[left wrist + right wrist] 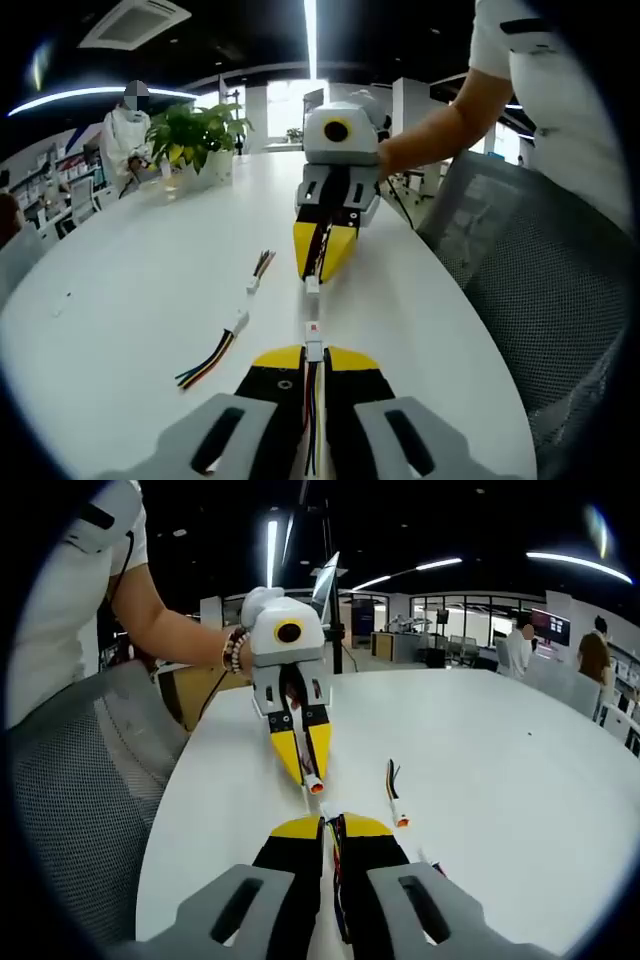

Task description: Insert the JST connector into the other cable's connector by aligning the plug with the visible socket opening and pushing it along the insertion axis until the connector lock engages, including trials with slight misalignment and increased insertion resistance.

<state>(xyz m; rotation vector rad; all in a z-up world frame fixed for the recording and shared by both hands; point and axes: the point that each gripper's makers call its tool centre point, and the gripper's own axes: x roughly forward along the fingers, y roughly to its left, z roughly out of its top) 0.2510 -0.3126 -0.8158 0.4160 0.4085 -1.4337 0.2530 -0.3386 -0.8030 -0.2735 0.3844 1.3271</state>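
Jaws clamped: left gripper (313,352) grips its plug (314,343), right gripper (320,268) its socket (313,285); line up, push straight.

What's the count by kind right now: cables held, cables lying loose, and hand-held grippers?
Held cables: 2, the left cable and the right cable
Loose cables on the table: 2, the near loose cable and the far loose cable
Hand-held grippers: 2, the left hand-held gripper and the right hand-held gripper
Total: 6
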